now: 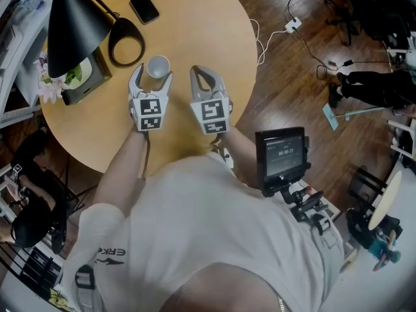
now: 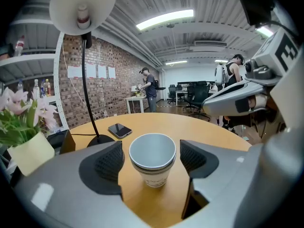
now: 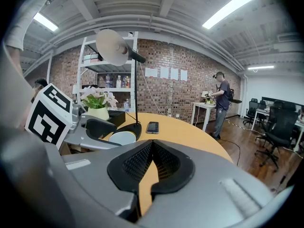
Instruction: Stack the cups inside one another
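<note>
Nested paper cups (image 2: pixel 152 158) stand free between the wide-spread left gripper's (image 1: pixel 151 71) ribbed pads. From them, black lamp base (image 1: pixel 127 41) at 10 o'clock, phone (image 1: pixel 144 8) at 12, right gripper (image 3: pixel 151 160), closed and empty, at 3.

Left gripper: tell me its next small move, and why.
Probably draw the left gripper straight back, away from the stacked cups. The cups already sit nested and upright on the table, and the pads stand clear of them on both sides, so nothing is left to hold. The right gripper is shut and empty beside it.
</note>
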